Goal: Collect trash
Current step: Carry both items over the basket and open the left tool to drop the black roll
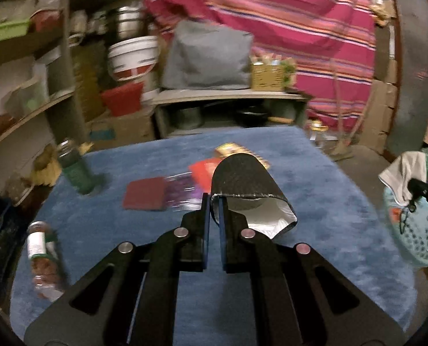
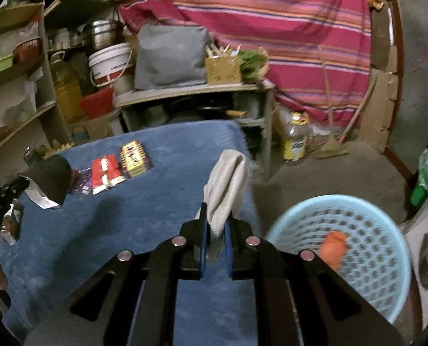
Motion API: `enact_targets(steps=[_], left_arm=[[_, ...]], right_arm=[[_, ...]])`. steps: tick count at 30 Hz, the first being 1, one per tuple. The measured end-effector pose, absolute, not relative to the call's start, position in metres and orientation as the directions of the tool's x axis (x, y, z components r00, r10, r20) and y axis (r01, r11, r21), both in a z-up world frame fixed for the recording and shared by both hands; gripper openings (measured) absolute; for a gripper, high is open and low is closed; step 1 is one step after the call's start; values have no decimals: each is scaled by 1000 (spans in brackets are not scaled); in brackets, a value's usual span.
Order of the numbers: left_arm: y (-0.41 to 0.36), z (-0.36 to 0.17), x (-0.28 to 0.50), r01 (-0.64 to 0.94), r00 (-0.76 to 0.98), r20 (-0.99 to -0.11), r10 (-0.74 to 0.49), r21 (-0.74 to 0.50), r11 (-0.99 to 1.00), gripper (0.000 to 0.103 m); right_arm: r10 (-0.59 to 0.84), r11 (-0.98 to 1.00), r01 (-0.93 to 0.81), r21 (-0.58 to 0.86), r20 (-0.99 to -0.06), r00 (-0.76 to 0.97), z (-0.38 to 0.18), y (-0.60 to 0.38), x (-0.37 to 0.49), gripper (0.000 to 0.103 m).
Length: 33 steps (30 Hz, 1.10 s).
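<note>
A: Start with the big things. What is under both tongs?

B: A table under a fuzzy blue cloth (image 1: 329, 201). Off its right edge, low on the floor, stands a pale blue perforated plastic basket (image 2: 366, 259) with one orange crumpled scrap (image 2: 333, 248) already inside.

A: And what is each hand carrying?

B: The left gripper (image 1: 213, 201) is clamped on the rim of a black paper cup with a white lining (image 1: 248, 178), held off the cloth with its mouth toward the camera. The right gripper (image 2: 215, 227) is pinched shut on a pale grey crumpled wrapper (image 2: 228, 181), which sticks up from the jaws above the table's right edge.

A: What is left on the table?

B: A red snack packet (image 2: 104, 173), a yellow and brown packet (image 2: 134, 158), a purple shiny wrapper (image 1: 182, 190) and a dark red flat pad (image 1: 145, 194); also a green-capped bottle and a lying jar.

A: So which step is this?

B: I'd say the carry to the basket. Next, each piece should come over the basket's opening before the jaws let go; the right one is nearer.
</note>
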<state>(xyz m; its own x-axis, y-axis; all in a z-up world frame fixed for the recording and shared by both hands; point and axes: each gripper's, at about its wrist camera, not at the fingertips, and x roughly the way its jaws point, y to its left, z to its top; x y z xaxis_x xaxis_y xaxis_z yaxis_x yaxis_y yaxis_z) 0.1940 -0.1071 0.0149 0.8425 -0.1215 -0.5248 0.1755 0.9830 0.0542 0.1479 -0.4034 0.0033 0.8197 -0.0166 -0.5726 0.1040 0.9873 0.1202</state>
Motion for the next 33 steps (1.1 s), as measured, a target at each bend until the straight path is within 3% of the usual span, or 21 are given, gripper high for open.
enact_targets(steps=[13, 33], left_arm=[[-270, 4, 156, 451, 754, -540, -374, 12, 892, 5], [-380, -33, 159, 594, 637, -616, -464, 7, 805, 6]], right_arm=[[-187, 957, 279, 77, -572, 798, 18, -522, 79, 10], [-214, 938, 337, 84, -626, 750, -19, -562, 66, 10]])
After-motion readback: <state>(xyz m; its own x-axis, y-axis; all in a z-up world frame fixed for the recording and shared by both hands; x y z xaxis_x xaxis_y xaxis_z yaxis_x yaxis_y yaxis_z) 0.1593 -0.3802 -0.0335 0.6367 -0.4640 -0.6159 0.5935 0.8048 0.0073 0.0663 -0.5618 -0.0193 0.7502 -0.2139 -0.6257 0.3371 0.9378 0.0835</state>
